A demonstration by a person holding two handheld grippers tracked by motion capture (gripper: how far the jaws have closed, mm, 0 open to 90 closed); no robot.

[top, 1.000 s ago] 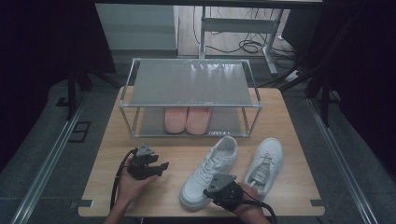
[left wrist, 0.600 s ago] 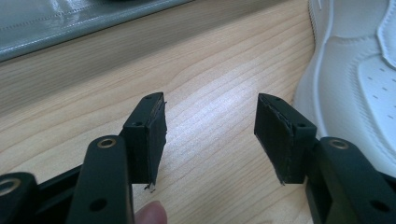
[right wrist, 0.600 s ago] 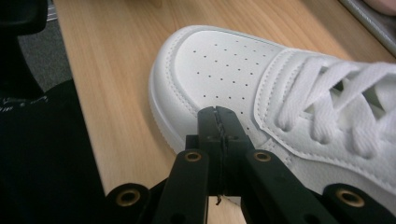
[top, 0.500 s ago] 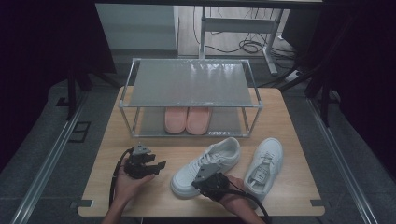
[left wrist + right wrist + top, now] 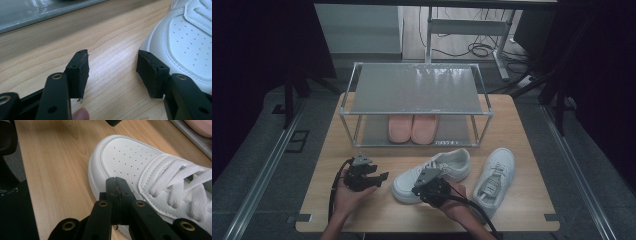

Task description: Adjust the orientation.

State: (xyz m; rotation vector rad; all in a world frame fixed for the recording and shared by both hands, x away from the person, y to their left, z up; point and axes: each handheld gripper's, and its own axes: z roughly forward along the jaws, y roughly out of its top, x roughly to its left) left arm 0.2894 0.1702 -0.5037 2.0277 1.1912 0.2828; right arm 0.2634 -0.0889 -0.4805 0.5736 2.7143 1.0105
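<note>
- Far left, the room falls away into dark; a grey floor with a metal rail [image 5: 262, 180] runs alongside the bench [image 5: 532, 200], whose top is pale wood with a fine grain and no cloth on it.
- My left gripper [image 5: 379, 178] hovers low over the near-left part of the bench, its fingers [image 5: 80, 72] standing wide with only bare wood between them; in the left gripper view the toe of a white sneaker lies just beside the right-hand finger, not touching that I can tell.
- Behind it, at the middle of the bench, stands a shoe rack [image 5: 417, 90] with a metal frame and grey shelves; a pair of pink slippers [image 5: 413, 128] sits side by side on its lower shelf.
- In front of the rack lies the nearer white sneaker [image 5: 447, 167], on its sole, toe toward the near left and heel toward the rack's right leg.
- My right gripper [image 5: 416, 189] is at that sneaker's toe end, fingers [image 5: 117, 195] pressed flat together with nothing between them; in the right gripper view their tips rest over the perforated toe cap, and I cannot tell whether they touch it.
- Right of that, the second white sneaker [image 5: 494, 175] lies near the first, toe pointing away from me, laces up.
- Beyond the bench, a desk frame [image 5: 472, 30] and loose cables [image 5: 477, 50] sit on the floor; the far right is dark again.
</note>
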